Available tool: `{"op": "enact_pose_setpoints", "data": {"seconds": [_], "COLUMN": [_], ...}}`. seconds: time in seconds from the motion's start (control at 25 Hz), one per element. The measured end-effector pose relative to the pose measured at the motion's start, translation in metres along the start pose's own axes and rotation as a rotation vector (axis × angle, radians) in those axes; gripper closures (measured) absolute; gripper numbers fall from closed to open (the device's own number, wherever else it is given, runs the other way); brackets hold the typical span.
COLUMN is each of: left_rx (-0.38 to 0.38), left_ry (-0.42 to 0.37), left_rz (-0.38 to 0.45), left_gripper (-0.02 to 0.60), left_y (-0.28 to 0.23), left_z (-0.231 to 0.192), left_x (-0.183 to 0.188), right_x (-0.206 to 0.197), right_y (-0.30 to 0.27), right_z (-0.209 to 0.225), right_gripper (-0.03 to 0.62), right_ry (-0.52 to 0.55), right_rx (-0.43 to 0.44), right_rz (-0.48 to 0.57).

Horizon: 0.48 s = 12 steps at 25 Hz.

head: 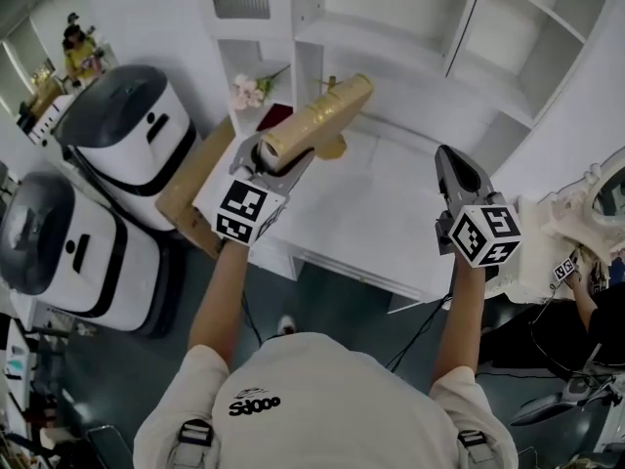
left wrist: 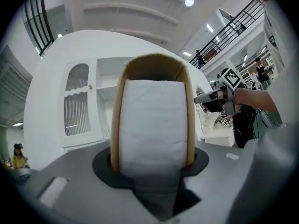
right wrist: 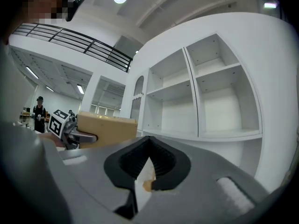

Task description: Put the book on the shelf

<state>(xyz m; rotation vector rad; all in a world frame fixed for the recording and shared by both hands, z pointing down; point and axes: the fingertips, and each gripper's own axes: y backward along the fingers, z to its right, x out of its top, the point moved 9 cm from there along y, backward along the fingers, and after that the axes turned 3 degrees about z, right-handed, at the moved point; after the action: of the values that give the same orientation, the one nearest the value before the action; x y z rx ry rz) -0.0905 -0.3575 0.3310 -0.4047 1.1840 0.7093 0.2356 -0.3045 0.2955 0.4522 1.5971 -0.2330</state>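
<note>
A thick book (head: 317, 115) with a gold-tan cover is held off the table, its far end pointing toward the white shelf unit (head: 410, 27). My left gripper (head: 283, 156) is shut on its near end. In the left gripper view the book (left wrist: 153, 120) stands end on between the jaws, white pages framed by the tan cover, and my left gripper (left wrist: 153, 158) clamps both covers. My right gripper (head: 449, 159) hovers over the table to the right, shut and holding nothing. From the right gripper (right wrist: 148, 141) view the book (right wrist: 106, 129) shows at left, before several bare shelf compartments (right wrist: 219, 101).
A white table (head: 391, 218) lies under both grippers. Two white-and-black machines (head: 127, 135) (head: 59, 247) stand at left beside a cardboard panel (head: 190, 189). Pink flowers (head: 249, 91) and a dark red object (head: 273, 117) sit in a low shelf niche. A white ornate piece (head: 576, 223) stands at right.
</note>
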Motion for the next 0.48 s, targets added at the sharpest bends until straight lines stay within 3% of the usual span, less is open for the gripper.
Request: {"op": "enact_pose_setpoints", "data": {"seconds": [0.28,0.48], "left_rx": [-0.028,-0.023], "left_ry": [-0.116,-0.237], "left_rz": [0.07,0.118], "left_gripper": [0.336,0.336], "left_y": [-0.016,-0.025], "left_z": [-0.081,-0.119], "left_x": [0.03,0.06], "right_x": [0.04,0.072], "right_y": [-0.057,-0.08], "right_z": [-0.02,-0.021], "right_gripper": [0.592,0.592], "right_ry": [0.065,0.128], "right_rx": [-0.056,-0.039], "right_rz": [0.065,0.106]}}
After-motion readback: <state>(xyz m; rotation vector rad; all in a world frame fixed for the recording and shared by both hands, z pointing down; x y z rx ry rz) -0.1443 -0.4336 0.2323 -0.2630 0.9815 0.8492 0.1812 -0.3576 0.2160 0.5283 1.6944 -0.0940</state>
